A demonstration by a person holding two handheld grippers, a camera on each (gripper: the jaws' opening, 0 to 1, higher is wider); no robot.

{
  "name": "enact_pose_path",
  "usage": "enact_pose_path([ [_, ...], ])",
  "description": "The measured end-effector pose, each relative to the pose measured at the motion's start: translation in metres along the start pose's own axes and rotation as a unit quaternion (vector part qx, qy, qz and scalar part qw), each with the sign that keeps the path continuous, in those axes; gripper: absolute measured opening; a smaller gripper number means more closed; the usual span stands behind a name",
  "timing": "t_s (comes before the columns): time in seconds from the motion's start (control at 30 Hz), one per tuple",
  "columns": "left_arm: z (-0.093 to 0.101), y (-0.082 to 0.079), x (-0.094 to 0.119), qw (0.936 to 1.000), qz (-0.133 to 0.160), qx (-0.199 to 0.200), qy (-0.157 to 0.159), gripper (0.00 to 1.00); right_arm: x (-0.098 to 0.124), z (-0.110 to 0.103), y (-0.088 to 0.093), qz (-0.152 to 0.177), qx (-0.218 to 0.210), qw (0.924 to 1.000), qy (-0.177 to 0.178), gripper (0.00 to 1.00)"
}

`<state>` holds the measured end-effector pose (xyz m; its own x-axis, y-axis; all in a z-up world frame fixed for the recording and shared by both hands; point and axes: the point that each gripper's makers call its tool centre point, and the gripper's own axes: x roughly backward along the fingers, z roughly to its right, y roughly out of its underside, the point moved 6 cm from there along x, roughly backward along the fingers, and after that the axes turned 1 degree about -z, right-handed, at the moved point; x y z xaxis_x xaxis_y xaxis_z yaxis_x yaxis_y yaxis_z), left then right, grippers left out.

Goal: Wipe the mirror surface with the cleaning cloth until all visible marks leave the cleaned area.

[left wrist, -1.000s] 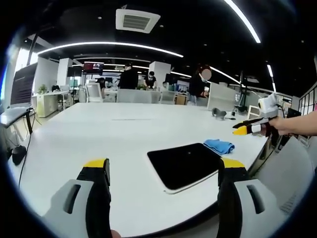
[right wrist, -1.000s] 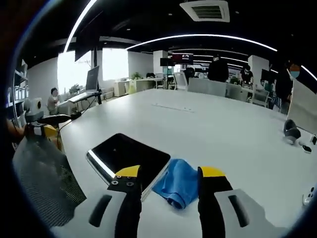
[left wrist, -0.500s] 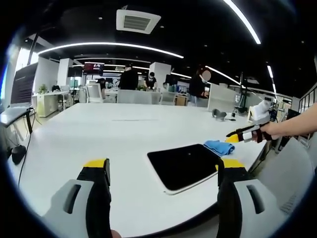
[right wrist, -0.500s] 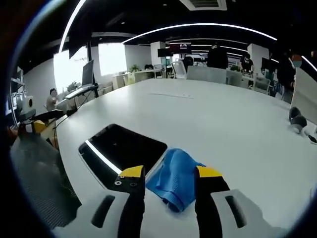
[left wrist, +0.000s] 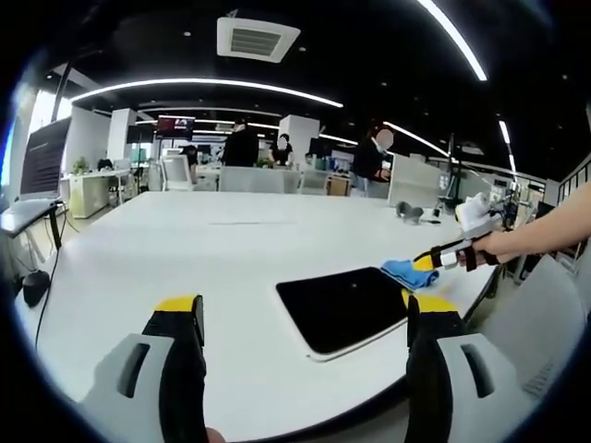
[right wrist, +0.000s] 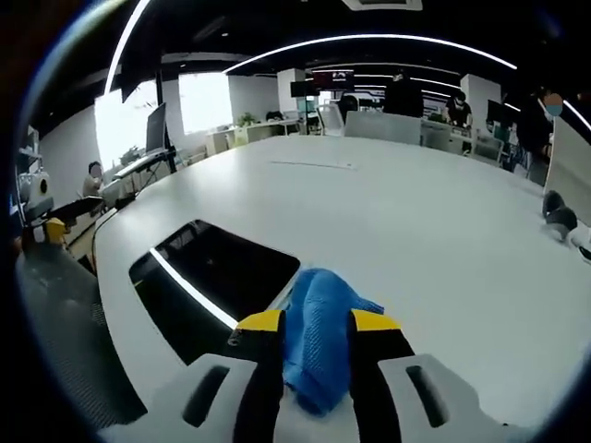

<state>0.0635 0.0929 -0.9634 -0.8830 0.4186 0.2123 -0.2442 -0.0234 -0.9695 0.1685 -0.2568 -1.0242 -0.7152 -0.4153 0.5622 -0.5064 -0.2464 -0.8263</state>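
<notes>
No wiping has begun as far as I can judge: the mirror [left wrist: 355, 307] lies flat on the white table [left wrist: 185, 249] near its front edge, dark and reflecting the ceiling, and nothing touches its face. I cannot make out any marks on it from here. What I have in hand is the pickup. In the right gripper view my right gripper [right wrist: 307, 322] has its jaws drawn in close on either side of the blue cleaning cloth [right wrist: 317, 314], which is bunched up between them and seems pinched, though it rests on the table just beside the mirror's edge and is not lifted. In the left gripper view that same cloth [left wrist: 404, 271] sits at the mirror's far right corner with the right gripper's tip on it. My left gripper [left wrist: 305, 309] hangs over the near table edge with its jaws spread wide, holding nothing. The mirror is a rounded rectangle; in the left gripper view its long axis runs from near-left toward the cloth at far right. Lifting the cloth and all the wiping are left.
</notes>
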Motion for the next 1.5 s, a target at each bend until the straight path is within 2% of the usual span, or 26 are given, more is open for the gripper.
enact_pose_path([
  [0.2, 0.000, 0.000, 0.000, 1.0000, -0.002, -0.001, 0.000, 0.89, -0.011, 0.003, 0.007, -0.021, 0.002, 0.9998, 0.004, 0.21],
  [0.33, 0.000, 0.001, -0.001, 1.0000, -0.003, -0.001, -0.001, 0.89, -0.014, 0.003, 0.010, -0.018, -0.012, 0.9997, 0.005, 0.21],
  [0.5, 0.000, 0.001, -0.001, 1.0000, -0.005, 0.000, 0.000, 0.88, -0.018, 0.001, 0.012, -0.023, 0.000, 0.9997, 0.009, 0.21],
  [0.73, 0.000, 0.001, -0.001, 1.0000, -0.005, 0.000, 0.002, 0.88, -0.018, 0.007, 0.010, -0.028, -0.010, 0.9994, 0.017, 0.14],
  [0.9, 0.000, 0.001, -0.001, 1.0000, -0.005, 0.001, 0.003, 0.87, -0.019, 0.007, 0.009, -0.048, 0.019, 0.9984, 0.023, 0.12],
  [1.03, 0.000, 0.001, -0.001, 1.0000, -0.005, 0.001, 0.003, 0.87, -0.022, 0.004, 0.009, -0.047, 0.064, 0.9964, 0.031, 0.12],
  [1.4, 0.002, 0.000, -0.001, 1.0000, -0.001, 0.004, 0.006, 0.86, -0.022, 0.005, 0.009, -0.040, 0.042, 0.9973, 0.044, 0.09],
  [1.5, 0.002, -0.001, -0.001, 1.0000, -0.002, 0.002, 0.004, 0.85, -0.020, 0.005, 0.005, -0.038, 0.043, 0.9970, 0.051, 0.02],
])
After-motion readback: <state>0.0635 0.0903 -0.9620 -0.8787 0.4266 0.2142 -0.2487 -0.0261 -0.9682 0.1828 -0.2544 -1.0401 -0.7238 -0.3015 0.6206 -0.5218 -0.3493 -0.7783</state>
